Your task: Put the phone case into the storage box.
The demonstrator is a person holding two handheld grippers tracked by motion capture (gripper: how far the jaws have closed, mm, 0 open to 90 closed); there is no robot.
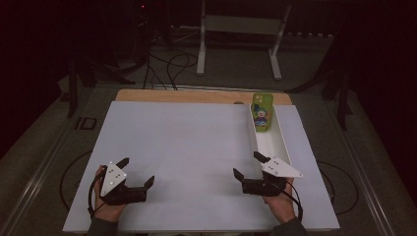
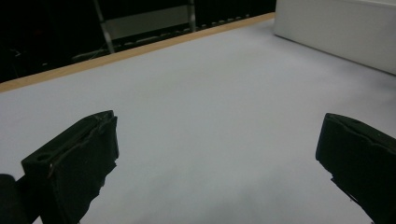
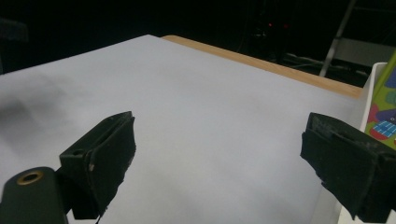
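One tray [image 1: 281, 147] holding one green box [image 1: 262, 112] is seen just beyond the right gripper [image 1: 249, 166], both grippers' fingers spread wide, empty.

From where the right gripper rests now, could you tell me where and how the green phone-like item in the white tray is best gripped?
Probably by its upper end, coming from above. The green item stands tilted at the far end of the narrow white tray, whose walls hem in its lower part; the top pokes out free. The right gripper, jaws open, is nearer to it.
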